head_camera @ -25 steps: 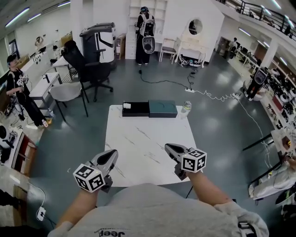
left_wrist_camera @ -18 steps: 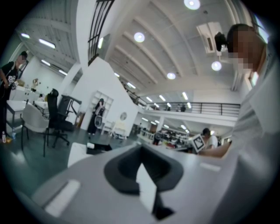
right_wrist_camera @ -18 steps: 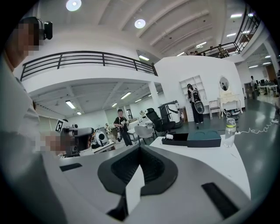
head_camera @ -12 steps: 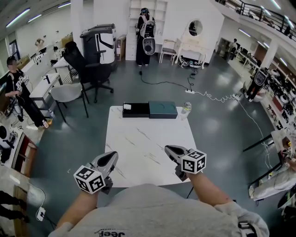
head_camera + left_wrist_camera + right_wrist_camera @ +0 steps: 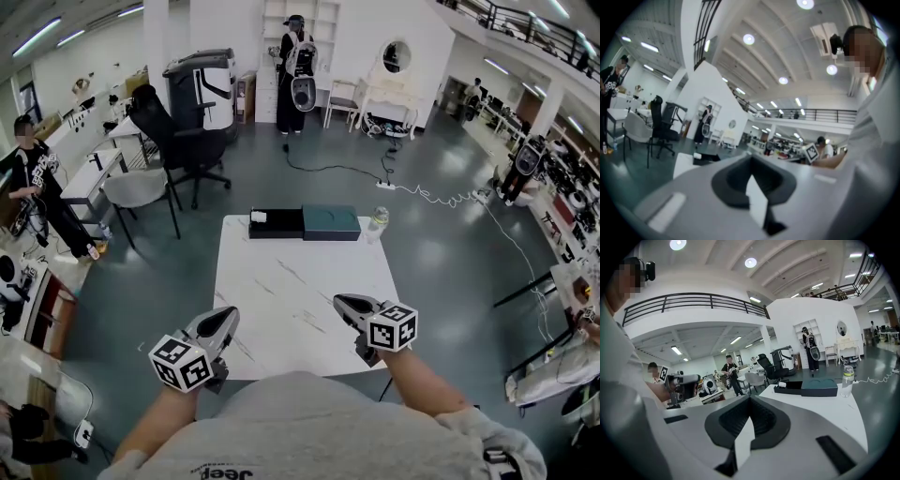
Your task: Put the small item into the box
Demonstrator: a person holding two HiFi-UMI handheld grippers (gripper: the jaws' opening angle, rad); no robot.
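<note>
A black open box [image 5: 279, 224] lies at the table's far edge, with a small white item [image 5: 258, 216] at its left end. A dark teal lid [image 5: 330, 221] sits against the box's right side. My left gripper [image 5: 226, 315] hovers at the near left edge of the white table [image 5: 291, 281], shut and empty. My right gripper [image 5: 342, 302] is over the near right part, also shut with nothing in it. In the right gripper view, the box [image 5: 790, 389], item [image 5: 783, 384] and lid [image 5: 819, 386] lie far beyond the closed jaws.
A clear water bottle [image 5: 376, 223] stands at the far right corner, right of the lid. Office chairs [image 5: 178, 141] and a desk stand beyond the table on the left. People stand in the room, one at the far wall [image 5: 295, 66].
</note>
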